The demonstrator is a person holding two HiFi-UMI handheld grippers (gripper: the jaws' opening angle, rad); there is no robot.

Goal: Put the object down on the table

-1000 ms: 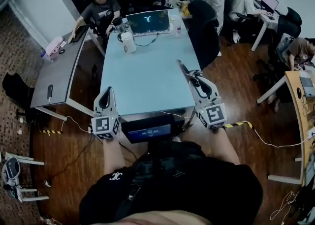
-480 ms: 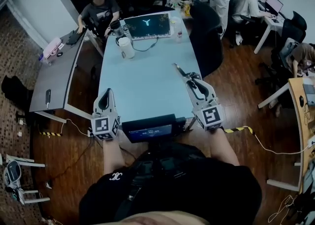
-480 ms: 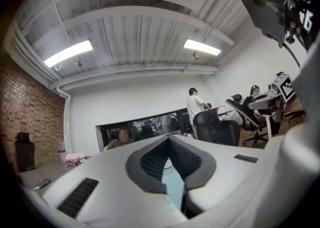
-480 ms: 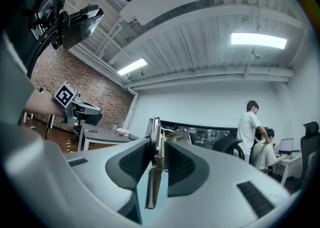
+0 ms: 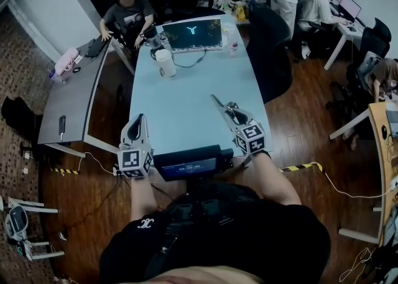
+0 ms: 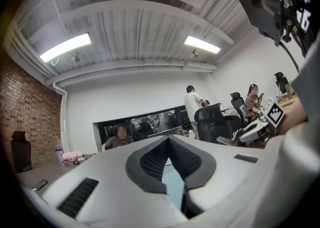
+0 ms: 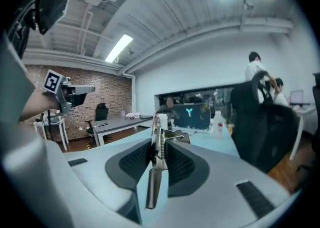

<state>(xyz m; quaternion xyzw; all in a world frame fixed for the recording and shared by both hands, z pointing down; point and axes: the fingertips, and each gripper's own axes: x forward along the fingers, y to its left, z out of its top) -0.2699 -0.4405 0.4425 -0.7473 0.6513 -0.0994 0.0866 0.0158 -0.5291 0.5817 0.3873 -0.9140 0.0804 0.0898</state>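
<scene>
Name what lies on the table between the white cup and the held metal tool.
Nothing: head view shows bare table between white cup and metal tool.

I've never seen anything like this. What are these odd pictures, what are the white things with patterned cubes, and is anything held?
No robot here: a person holds a two-jaw gripper in each hand. The wide picture comes from a camera on the person's head, looking down; the other two come from cameras riding on each gripper, looking along its jaws. The left gripper is shut and empty. The right gripper is clamped on a slim metal tool over the light blue table. At the table's far end stand a lit screen and a white cup.
</scene>
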